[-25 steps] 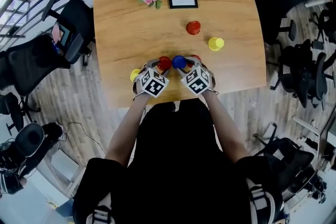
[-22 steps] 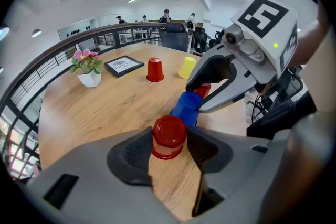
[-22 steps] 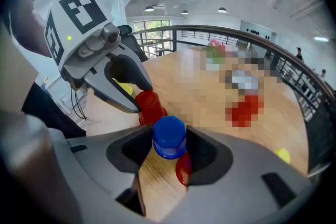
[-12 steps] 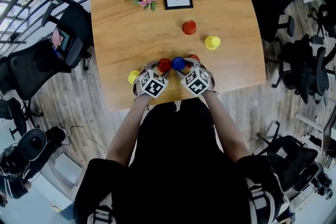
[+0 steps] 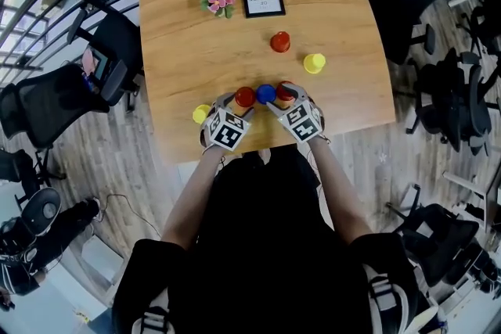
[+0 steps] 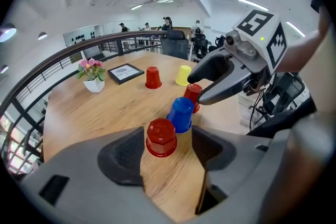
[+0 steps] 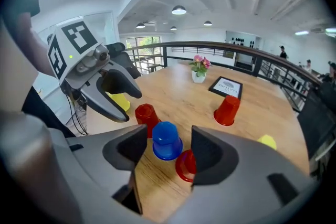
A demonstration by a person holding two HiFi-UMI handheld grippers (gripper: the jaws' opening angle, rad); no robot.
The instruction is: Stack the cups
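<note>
Left gripper (image 6: 167, 156) jaws just opened, straddling left red cup (image 6: 160, 137) ungripped; right gripper (image 7: 165, 153) likewise around blue cup (image 7: 167, 140); cups grouped near edge, likely for stacking

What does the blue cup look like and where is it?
The small blue plastic cup is shiny, with a flat-sided top. It stands upside down, rim on the wooden table, near the front edge, between two upside-down red plastic cups. It sits between the right claw's jaws, which have just been opening; they don't press it.
</note>
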